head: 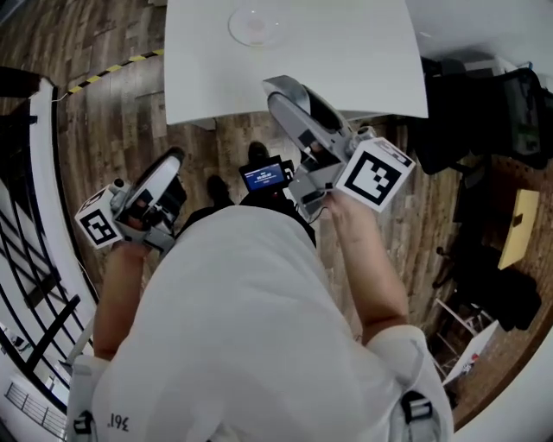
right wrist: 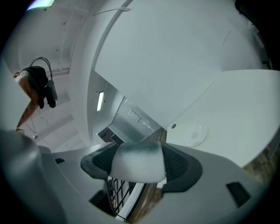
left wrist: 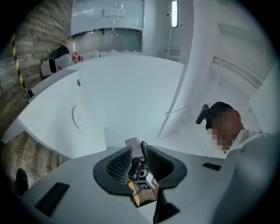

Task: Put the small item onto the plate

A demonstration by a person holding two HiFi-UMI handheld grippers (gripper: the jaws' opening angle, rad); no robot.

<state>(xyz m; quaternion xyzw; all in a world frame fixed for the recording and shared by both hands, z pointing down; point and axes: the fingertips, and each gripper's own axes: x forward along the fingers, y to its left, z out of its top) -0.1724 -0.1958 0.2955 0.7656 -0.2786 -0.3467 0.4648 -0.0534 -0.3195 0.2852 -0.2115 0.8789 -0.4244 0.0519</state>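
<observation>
A clear round plate (head: 257, 26) lies at the far side of the white table (head: 363, 69); it also shows as a faint disc, plate (left wrist: 78, 117) and plate (right wrist: 195, 135). My right gripper (head: 283, 93) is raised over the table's near edge, short of the plate. It is shut on a small white block with a greyish top (right wrist: 138, 164), which fills the space between its pads. My left gripper (head: 173, 160) hangs low at the left, off the table, over the wooden floor. Its jaws (left wrist: 141, 151) are shut with nothing between them.
A small device with a blue screen (head: 263, 177) sits just below the table's near edge, between my grippers. Black bags (head: 484, 95) and a yellow board (head: 518, 226) crowd the right side. A dark railing (head: 34, 285) runs along the left. Striped tape (head: 112, 69) marks the floor.
</observation>
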